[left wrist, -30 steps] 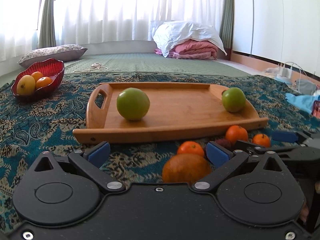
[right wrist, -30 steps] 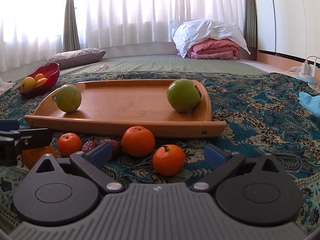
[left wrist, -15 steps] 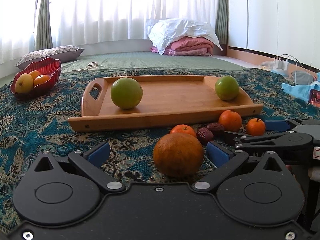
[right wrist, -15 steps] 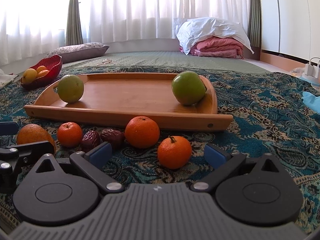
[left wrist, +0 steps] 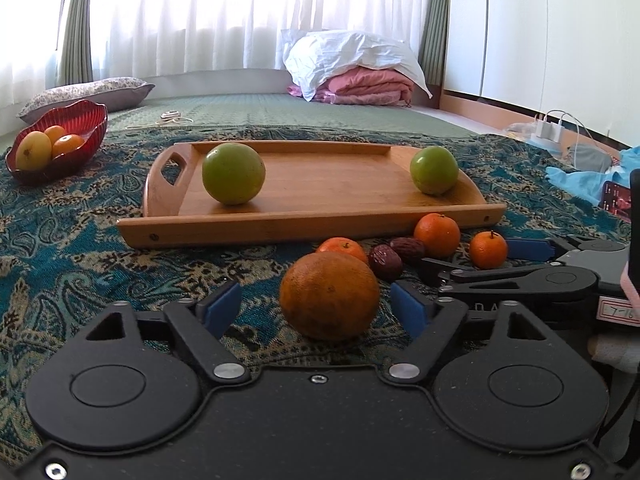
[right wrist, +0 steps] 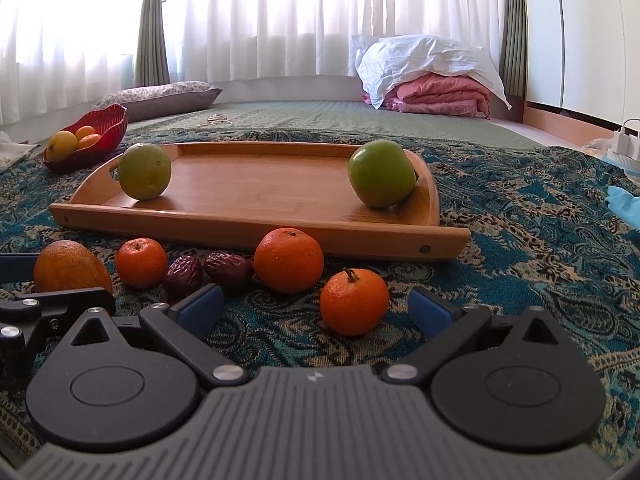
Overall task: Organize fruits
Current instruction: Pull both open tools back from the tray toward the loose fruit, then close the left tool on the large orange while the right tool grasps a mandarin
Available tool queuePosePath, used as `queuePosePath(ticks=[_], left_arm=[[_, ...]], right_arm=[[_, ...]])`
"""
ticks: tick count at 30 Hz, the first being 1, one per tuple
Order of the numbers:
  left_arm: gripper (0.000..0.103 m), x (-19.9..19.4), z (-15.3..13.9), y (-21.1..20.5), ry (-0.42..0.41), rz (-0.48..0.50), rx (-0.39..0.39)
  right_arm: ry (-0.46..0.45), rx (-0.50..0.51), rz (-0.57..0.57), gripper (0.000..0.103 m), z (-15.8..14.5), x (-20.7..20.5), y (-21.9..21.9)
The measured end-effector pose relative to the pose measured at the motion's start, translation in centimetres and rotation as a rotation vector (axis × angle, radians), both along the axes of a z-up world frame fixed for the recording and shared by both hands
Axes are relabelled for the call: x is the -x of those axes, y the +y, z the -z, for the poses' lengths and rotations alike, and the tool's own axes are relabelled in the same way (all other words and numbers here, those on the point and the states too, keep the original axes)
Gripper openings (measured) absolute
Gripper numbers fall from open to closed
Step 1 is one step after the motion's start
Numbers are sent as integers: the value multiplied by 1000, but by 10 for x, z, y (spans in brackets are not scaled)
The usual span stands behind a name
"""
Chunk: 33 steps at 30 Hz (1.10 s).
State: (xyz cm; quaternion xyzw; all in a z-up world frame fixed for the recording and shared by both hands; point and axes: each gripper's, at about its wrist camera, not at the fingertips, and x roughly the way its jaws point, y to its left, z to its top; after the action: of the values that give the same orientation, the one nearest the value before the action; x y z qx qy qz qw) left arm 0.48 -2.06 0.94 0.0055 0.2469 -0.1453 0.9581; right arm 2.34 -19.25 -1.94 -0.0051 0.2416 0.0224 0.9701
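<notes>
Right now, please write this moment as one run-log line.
left claw: open, around big orange | right claw: open, near small mandarin | tray: two green fruits

"7-1…" on a white label [left wrist: 618, 313] of the right hand-held gripper [left wrist: 464, 258].

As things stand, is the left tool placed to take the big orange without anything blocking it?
Probably yes. The left tool is open, and the big orange sits on the cloth between its fingers, nearer the right one. The small mandarin and dates lie behind it.
</notes>
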Motion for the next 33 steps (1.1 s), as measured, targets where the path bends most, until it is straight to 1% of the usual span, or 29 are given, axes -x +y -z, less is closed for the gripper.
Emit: queuePosePath(ticks=[2, 4, 5, 12, 14, 15, 17, 19, 20, 22, 23, 25, 26, 28, 29, 33], left_arm=[[69, 1, 0, 0, 4, 8, 1], [57, 1, -1, -1, 8, 23, 3], [56, 1, -1, -2, 13, 31, 5], [53, 1, -1, -3, 22, 28, 5], [52, 0, 0, -4, 36, 25, -1], [51, -1, 1, -5, 43, 21, -4], [49, -2, 3, -6, 45, 15, -12], [49, -2, 3, -5, 43, 12, -9], [49, -2, 2, -6, 44, 10, -7], [48, -3, 2, -5, 43, 7, 0], [48, -3, 2, -5, 43, 6, 4], [48, -3, 0, -5, 42, 6, 3], [48, -2, 0, -5, 38, 7, -2], [48, -2, -2, -5, 26, 10, -13], [48, -1, -3, -6, 19, 10, -16], [48, -3, -13, -4, -14, 8, -23]], right_arm=[[0, 2, 0, 103, 0, 0, 0], [0, 2, -1, 103, 0, 0, 0], [0, 1, -2, 103, 0, 0, -1], [-3, -27, -7, 103, 0, 0, -4], [-6, -37, -5, 103, 0, 1, -5], [-8, -43, -5, 103, 0, 1, -5], [-10, -58, -4, 98, 0, 1, -7], [-9, -68, 1, 90, 1, 1, -8], [-10, -68, 3, 89, 1, 1, -8], [-13, -63, 7, 78, 1, 2, -7], [-14, -60, 8, 75, 1, 3, -7], [-20, -60, 18, 60, 0, 4, -7], [-17, -69, 23, 56, -1, 5, -8], [-6, -107, 17, 39, -6, 6, -14], [0, -123, 13, 35, -9, 6, -16], [11, -135, 6, 34, -15, 7, -18]])
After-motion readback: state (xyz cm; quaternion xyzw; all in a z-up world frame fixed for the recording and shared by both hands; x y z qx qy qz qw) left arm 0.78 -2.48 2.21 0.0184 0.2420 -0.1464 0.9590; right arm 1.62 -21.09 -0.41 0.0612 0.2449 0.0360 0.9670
